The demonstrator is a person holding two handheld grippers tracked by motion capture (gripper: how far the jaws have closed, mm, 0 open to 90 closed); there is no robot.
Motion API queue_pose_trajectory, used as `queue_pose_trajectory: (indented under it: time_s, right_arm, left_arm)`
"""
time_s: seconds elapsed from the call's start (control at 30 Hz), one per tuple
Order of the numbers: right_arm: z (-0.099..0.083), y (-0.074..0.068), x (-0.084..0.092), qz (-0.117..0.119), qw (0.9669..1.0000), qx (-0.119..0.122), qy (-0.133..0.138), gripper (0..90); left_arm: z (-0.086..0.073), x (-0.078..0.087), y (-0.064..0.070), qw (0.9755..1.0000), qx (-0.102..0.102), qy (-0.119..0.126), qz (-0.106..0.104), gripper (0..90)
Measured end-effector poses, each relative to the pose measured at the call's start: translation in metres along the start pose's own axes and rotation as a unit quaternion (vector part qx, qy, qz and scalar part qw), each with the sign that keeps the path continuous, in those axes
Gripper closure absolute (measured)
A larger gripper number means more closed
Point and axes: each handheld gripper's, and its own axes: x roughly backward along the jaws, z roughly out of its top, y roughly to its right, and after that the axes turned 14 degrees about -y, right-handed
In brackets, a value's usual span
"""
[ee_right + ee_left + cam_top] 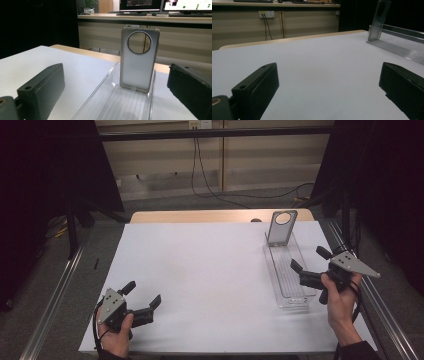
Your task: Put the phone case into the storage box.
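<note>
The step in hand is judged to be the approach: nothing has been grasped yet, and the right gripper (312,265) is being lined up on the phone case (281,227).

Nearest the person, the left gripper (145,300) is held low over the white bench (200,270), well apart from the clear tray (289,295) and on its left side. Its jaws are spread wide, and nothing is held or touched between them; in the left gripper view bare bench is seen between the jaws, with the tray (402,51) farther off.

The right gripper is held at the near end of the tray, just over its right rim. Its jaws are likewise released and wide apart, with nothing between them. Whether the lower jaw touches the tray's rim cannot be told.

At the far end of the tray the phone case (138,60) stands upright, leaning slightly back, its round camera opening at the top.

The next move is judged to call for the right gripper to be carried forward along the tray, the jaws kept wide until the case's edges lie between them, then closed gently, since a standing case could be tipped.
</note>
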Motion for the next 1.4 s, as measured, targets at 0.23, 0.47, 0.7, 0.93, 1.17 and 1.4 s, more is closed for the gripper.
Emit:
queue_pose_trajectory:
  time_s: [0.23,0.47,0.7,0.93,1.17,1.4]
  right_arm:
    - [-0.014,0.002,0.01,0.003,0.9999,-0.009,-0.005,0.7]
    - [-0.026,-0.001,0.019,0.003,1.0,-0.005,0.0,0.5]
    - [-0.039,-0.001,0.029,0.002,1.0,-0.002,-0.005,0.5]
    - [-0.058,0.0,0.038,-0.012,0.9998,0.004,-0.013,0.0]
    - [-0.067,-0.003,0.05,-0.025,0.9996,0.004,-0.014,0.0]
    - [-0.078,-0.003,0.058,-0.031,0.9994,-0.006,-0.014,0.0]
  left_arm:
    - [-0.001,0.001,0.001,1.0,0.001,0.004,0.007,2.7]
    - [-0.001,0.002,0.003,0.9998,0.001,0.016,0.008,2.3]
    - [-0.002,0.004,0.003,0.9997,0.002,0.012,0.021,2.3]
    - [-0.005,0.01,0.004,0.9993,0.006,0.012,0.035,2.3]
    - [-0.008,0.015,0.003,0.9989,0.015,0.011,0.044,2.2]
    - [-0.009,0.015,0.003,0.9991,0.012,0.011,0.039,2.3]
